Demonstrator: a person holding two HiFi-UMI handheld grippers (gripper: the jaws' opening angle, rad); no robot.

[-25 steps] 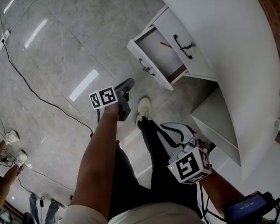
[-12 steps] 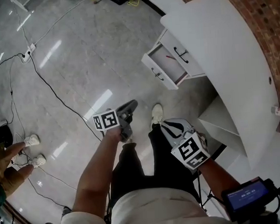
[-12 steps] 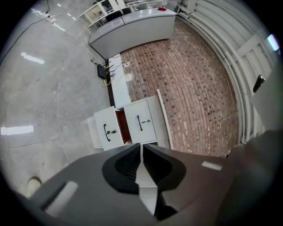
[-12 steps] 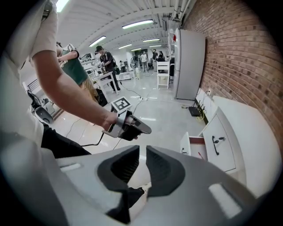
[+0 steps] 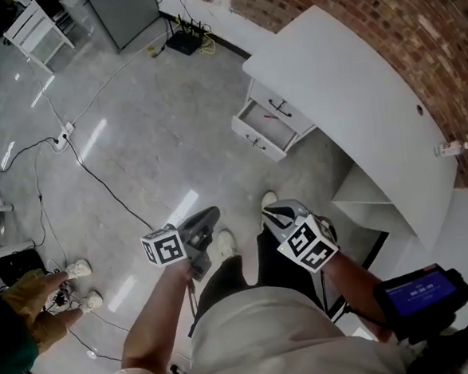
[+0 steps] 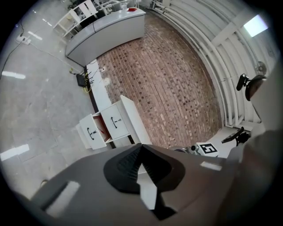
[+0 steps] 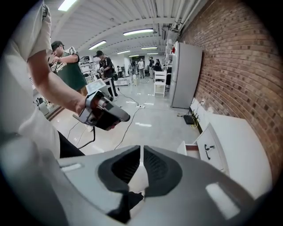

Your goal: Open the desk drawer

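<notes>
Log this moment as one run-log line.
drawer: pulled out of desk | left gripper: shut, empty | right gripper: shut, empty | both away from desk

We've got glossy grey floor (image 5: 134,125) all around, a black cable (image 5: 98,182) snaking across it from a white power strip (image 5: 65,130). Brick wall (image 5: 382,20) up top, a grey cabinet (image 5: 126,14) and a white chair (image 5: 37,22) far off. Bottom left, a bystander in a green sleeve (image 5: 9,342), white shoes (image 5: 80,270) planted. Across the hall, more people (image 7: 105,66) stand under ceiling strip lights (image 7: 141,32).
</notes>
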